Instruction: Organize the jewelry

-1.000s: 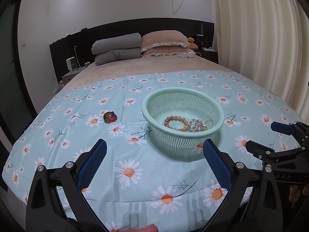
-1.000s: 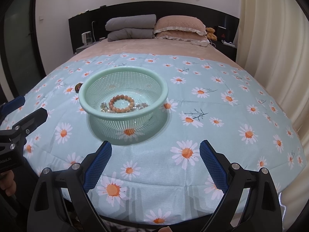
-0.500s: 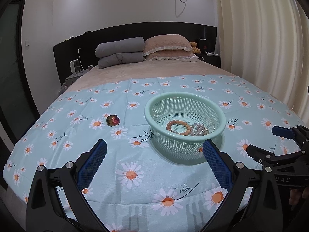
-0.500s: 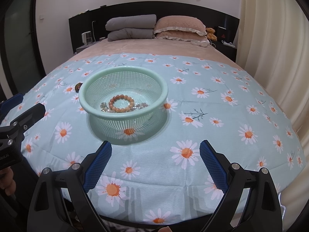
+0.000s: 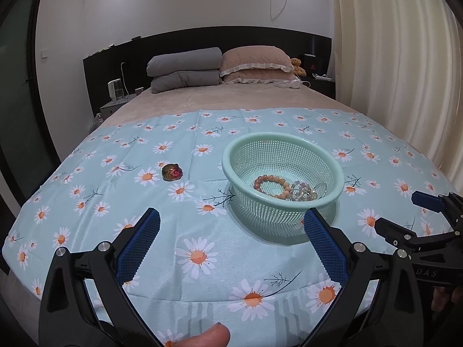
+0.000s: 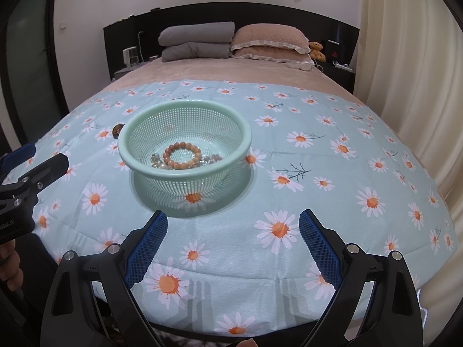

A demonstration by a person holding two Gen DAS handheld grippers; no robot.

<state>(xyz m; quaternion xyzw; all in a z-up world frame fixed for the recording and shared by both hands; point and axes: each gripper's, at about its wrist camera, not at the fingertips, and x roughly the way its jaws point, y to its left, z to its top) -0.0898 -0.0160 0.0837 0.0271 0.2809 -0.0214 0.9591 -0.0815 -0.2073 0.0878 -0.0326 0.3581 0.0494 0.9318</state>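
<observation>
Pulled back from basket point(image 5: 282, 156); left gripper point(image 5: 231, 231) and right gripper point(image 6: 233, 225) both spread wide, empty; brooch point(image 5: 171, 172) lying left of basket.

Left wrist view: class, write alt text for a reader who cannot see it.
A mint-green mesh basket holding a beaded bracelet and clear crystal beads sits on a daisy-print cloth spread over a bed. A small reddish trinket lies on the cloth to the basket's left. The open left claw frames the foreground; the right claw enters from the right edge.
</observation>
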